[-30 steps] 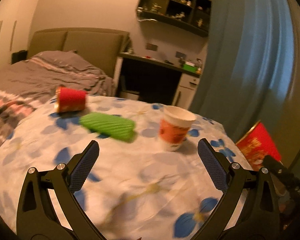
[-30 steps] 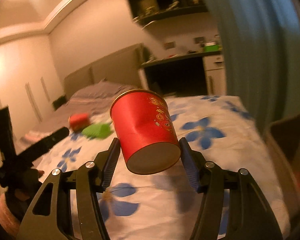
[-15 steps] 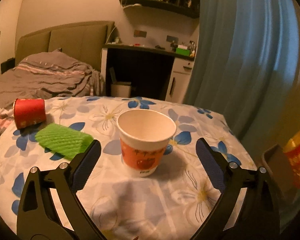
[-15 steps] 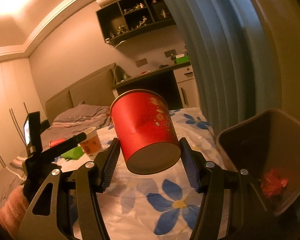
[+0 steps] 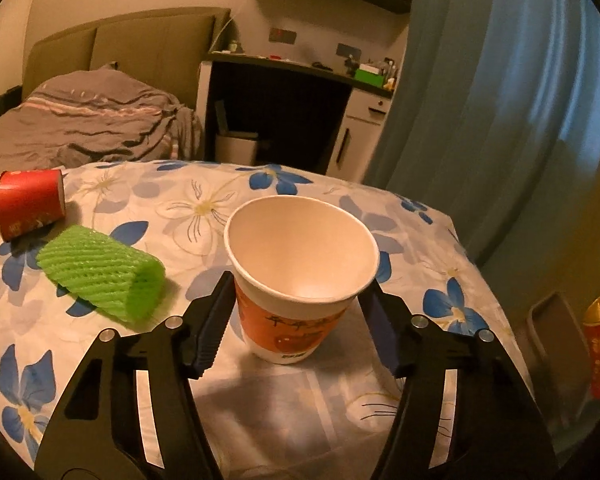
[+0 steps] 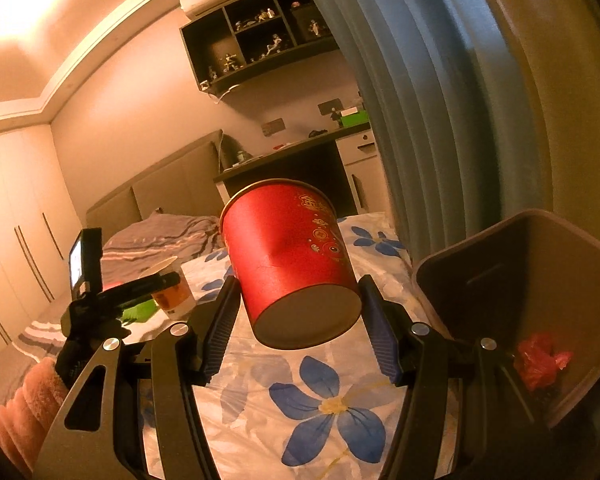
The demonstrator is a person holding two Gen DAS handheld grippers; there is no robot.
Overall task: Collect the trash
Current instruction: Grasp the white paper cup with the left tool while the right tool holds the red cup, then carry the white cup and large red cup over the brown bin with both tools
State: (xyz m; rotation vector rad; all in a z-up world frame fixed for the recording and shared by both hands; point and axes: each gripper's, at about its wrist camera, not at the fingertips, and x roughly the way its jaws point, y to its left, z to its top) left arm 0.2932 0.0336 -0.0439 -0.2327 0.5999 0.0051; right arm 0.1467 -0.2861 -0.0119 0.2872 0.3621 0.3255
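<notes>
- The left gripper (image 5: 296, 322) was seen low in the centre of the left wrist view, its jaws set on either side of a white paper cup (image 5: 300, 280) with an orange printed band.
- Those jaws had just been closing, with the cup between them; the pads were seen right at the cup's wall, though firm pressing could not be told.
- The cup stood upright on the table (image 5: 260, 412), which was covered by a white cloth with blue flowers.
- A green foam net sleeve (image 5: 100, 276) lay on its side at the left of the frame, near the cup but apart from it.
- A small red cup (image 5: 28, 204) lay tipped over at the far left edge (beyond the green sleeve).
- In the right wrist view, the right gripper (image 6: 300, 320) was seen clamped on a red paper tub (image 6: 292, 260), held tilted above the cloth with its base towards the camera.
- A brown bin (image 6: 532, 280) was seen at the right of that frame, beside the table, with a crumpled red wrapper (image 6: 540, 360) lying inside it.
- A fluffy pink sleeve (image 6: 24, 408) was visible at the lower left.
</notes>
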